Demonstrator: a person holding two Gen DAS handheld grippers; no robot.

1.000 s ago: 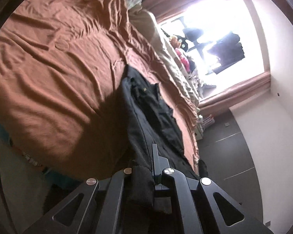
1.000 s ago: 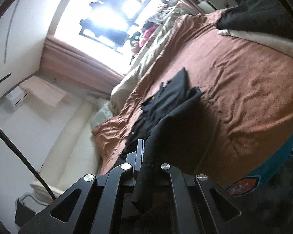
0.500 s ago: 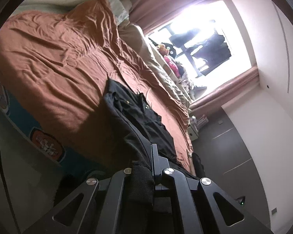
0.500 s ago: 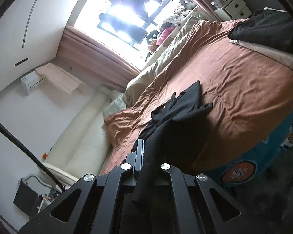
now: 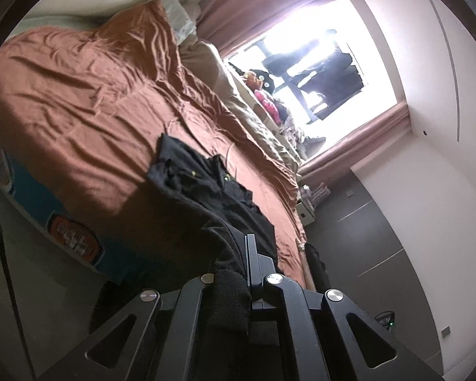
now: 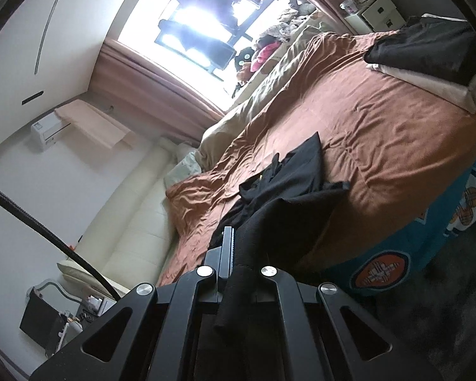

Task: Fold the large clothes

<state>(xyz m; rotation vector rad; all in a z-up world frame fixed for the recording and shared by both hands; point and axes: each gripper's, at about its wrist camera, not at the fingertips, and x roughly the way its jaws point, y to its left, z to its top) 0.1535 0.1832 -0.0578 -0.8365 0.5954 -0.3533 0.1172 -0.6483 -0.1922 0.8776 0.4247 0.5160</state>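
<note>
A large black garment (image 5: 212,187) with small gold buttons lies stretched across the brown bedspread (image 5: 79,101), its near end lifted off the bed edge. My left gripper (image 5: 242,254) is shut on one near corner of the cloth, which bunches over its fingers. In the right wrist view the same black garment (image 6: 288,174) runs from the bed to my right gripper (image 6: 233,247), shut on the other near corner. Most of each pinched edge is hidden between the jaws.
A folded pile of dark and cream cloth (image 6: 428,50) sits at the bed's far right. A beige duvet (image 5: 238,101) and soft toys (image 5: 263,92) line the window side. A cream headboard (image 6: 127,222) and white cabinet (image 6: 377,12) border the bed; a dark rug (image 6: 444,333) covers the floor.
Both grippers have drawn back from the bed with the garment's near end, the left one rising too. More of the bed's blue side and the floor shows now.
</note>
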